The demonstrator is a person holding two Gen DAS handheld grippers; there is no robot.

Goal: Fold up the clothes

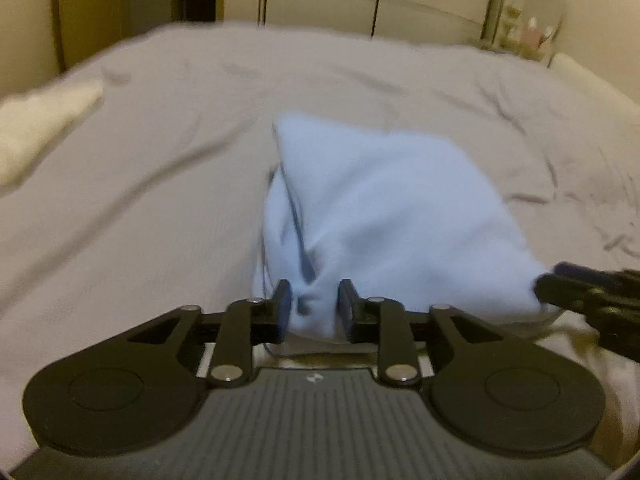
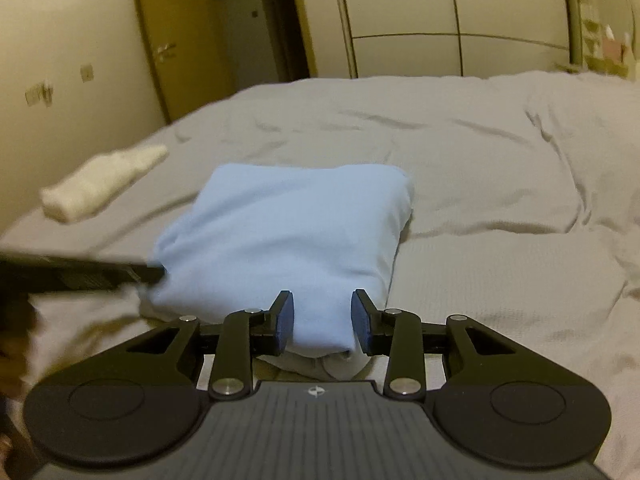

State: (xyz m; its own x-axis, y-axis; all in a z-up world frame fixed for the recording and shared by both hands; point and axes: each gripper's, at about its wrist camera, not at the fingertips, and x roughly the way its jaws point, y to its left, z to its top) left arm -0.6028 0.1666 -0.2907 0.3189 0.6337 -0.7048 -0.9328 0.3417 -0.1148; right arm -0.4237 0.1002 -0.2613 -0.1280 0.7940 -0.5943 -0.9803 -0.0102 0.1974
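Observation:
A light blue garment (image 1: 400,208) (image 2: 288,232) lies folded into a thick square on the grey bed cover, its near edge lifted. My left gripper (image 1: 314,304) is shut on a bunched near-left corner of it, the cloth squeezed between the blue pads. My right gripper (image 2: 322,316) is shut on the near-right part of the same edge, with cloth filling the gap between its pads. In the left wrist view the right gripper (image 1: 552,288) shows at the garment's right corner. The left gripper (image 2: 154,272) shows in the right wrist view at the left corner.
A folded white cloth (image 1: 44,120) (image 2: 104,182) lies on the left of the bed. The grey bed cover (image 1: 160,200) (image 2: 500,180) is wrinkled to the right. A wardrobe (image 2: 440,20) and a door (image 2: 168,40) stand behind the bed, and a shelf with small items (image 1: 528,28) stands at the far right.

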